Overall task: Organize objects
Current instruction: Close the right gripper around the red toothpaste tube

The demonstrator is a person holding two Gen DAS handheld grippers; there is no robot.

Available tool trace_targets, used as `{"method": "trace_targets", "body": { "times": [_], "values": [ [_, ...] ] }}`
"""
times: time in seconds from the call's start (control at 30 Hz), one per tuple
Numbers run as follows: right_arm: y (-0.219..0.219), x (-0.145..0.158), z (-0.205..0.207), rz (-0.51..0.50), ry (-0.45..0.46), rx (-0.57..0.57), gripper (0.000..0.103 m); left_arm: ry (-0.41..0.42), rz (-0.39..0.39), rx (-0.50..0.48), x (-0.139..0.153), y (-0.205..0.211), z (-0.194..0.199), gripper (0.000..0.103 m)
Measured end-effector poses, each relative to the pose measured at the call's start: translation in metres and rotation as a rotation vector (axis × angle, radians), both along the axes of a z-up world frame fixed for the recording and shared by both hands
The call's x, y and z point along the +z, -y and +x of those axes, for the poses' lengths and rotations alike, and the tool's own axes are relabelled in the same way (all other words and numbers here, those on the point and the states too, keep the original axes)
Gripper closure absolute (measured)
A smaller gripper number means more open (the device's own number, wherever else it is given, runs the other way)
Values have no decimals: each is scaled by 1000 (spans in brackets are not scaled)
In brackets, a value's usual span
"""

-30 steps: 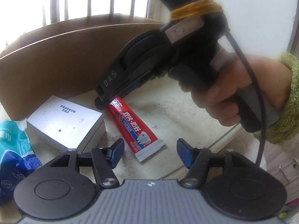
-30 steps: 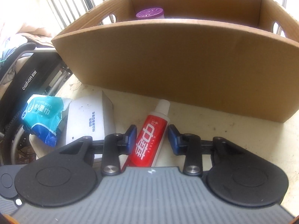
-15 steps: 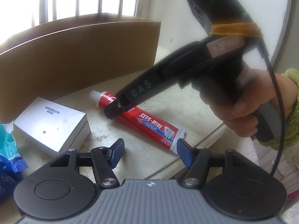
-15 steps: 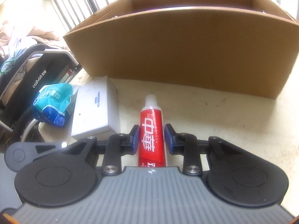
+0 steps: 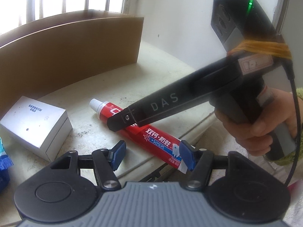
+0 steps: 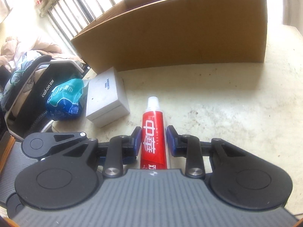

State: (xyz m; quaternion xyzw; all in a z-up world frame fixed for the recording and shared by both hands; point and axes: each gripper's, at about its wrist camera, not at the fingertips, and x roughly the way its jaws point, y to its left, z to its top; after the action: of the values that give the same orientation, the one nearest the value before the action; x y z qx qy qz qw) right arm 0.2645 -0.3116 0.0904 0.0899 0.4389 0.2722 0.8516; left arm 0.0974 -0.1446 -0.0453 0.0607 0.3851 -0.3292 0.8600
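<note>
A red toothpaste tube with a white cap lies on the pale table, cap toward the cardboard box. My right gripper straddles the tube's middle, its blue pads close on both sides with small gaps, so it is narrowly open. In the left wrist view the tube lies under the right gripper's black body. My left gripper is open and empty, low near the table's front edge by the tube's crimped end.
A white carton lies left of the tube; it also shows in the left wrist view. A blue-green wipes pack sits at the table's left edge beside a black chair. A white wall stands on the right.
The right gripper has pulled back and risen along the tube, its jaws narrowing around it. The left gripper has backed off to the right. The tube lies in the same place.
</note>
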Motion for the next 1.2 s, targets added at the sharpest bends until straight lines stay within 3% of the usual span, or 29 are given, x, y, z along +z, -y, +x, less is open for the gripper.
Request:
{"method": "trace_targets", "body": {
  "times": [0.37, 1.2],
  "values": [
    [3, -3, -17, 62, -27, -33, 75, -29, -21, -4, 5, -7, -8, 40],
    [8, -10, -32, 148, -52, -70, 75, -300, -151, -4, -12, -1, 9, 40]
  ]
}}
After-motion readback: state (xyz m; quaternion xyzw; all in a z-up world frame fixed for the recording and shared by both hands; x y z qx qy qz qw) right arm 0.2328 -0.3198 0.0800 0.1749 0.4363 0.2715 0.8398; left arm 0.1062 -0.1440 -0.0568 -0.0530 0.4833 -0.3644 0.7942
